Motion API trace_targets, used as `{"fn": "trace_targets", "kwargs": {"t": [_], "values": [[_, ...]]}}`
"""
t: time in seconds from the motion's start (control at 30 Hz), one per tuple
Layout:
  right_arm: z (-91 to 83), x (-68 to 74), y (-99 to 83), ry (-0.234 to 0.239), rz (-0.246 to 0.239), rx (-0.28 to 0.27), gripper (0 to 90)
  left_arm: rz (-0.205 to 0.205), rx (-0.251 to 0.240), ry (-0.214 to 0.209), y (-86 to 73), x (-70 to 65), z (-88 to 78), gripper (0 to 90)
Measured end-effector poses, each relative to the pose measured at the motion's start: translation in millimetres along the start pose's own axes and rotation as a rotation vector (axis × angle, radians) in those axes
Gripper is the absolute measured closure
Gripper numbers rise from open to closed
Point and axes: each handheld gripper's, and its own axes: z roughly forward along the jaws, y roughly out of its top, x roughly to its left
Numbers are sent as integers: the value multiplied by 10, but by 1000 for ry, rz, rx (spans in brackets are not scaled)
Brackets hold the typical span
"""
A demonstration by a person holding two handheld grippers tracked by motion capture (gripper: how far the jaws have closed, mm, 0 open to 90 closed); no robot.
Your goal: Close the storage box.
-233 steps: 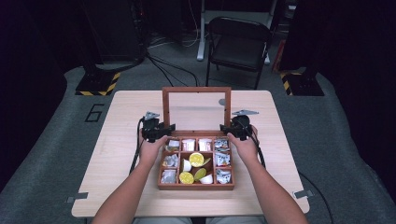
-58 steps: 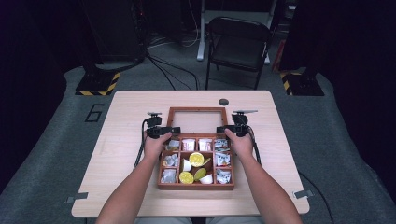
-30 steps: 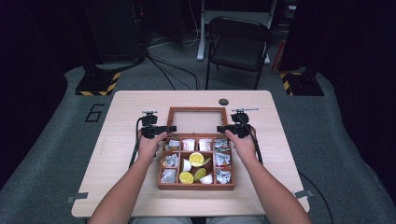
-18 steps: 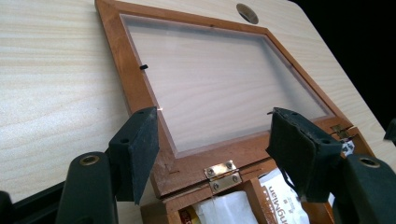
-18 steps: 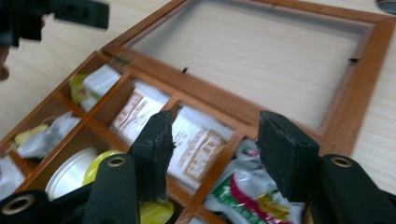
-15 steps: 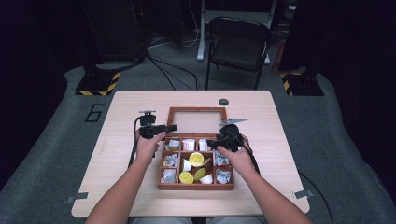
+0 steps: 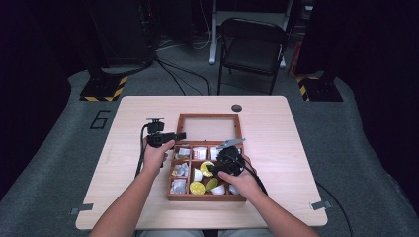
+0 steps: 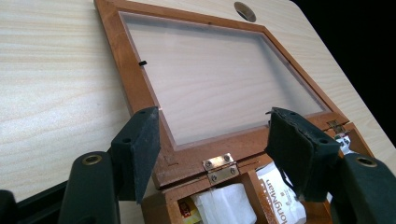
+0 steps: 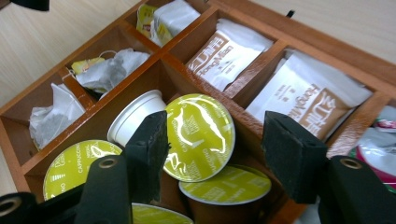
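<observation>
Nine compartments divide the box (image 7: 206,197) on the worktop (image 7: 296,148); sachets (image 9: 224,53) crowd beside a green-lidded pod (image 9: 198,135), tilted mid-box between the right gripper's (image 9: 215,154) just-widening, untouching jaws; left gripper's (image 8: 212,149) jaws spread over the flat lid (image 8: 215,79).

Your left gripper (image 7: 181,135) sits level, pointing right, jaws parted with nothing pressed between them; your left hand (image 7: 156,154) wraps its handle. Your right gripper (image 7: 209,170) angles down and to the left, its jaws having just been opening, pads touching nothing.
</observation>
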Motion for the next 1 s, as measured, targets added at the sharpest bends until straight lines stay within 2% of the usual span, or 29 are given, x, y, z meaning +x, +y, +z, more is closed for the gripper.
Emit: {"fn": "trace_targets", "kwargs": {"t": [0.13,0.17,0.27,0.43,0.47,0.53,0.7,0.8,1.0], "values": [[45,17,-18,-10,-9,3,389,7,-1,-2,-15,15,-14,346],[49,28,-24,-3,9,6,389,-1,-7,-3,-20,12,-13,346],[69,53,-27,-2,9,12,384,3,-3,-2,-24,18,-29,347],[126,110,-33,-2,-23,30,378,-11,-12,2,-18,15,-48,348],[138,127,-30,5,-27,39,357,4,-8,2,-14,26,-55,349],[163,166,-25,6,-44,49,343,4,-12,3,-18,26,-58,348],[267,220,-56,-37,-89,98,344,-12,-16,1,-31,21,-65,349],[269,194,-48,-21,-76,102,355,-7,-13,4,-32,29,-61,350],[268,196,-51,-28,-81,103,371,-9,-16,6,-32,35,-58,350]]}}
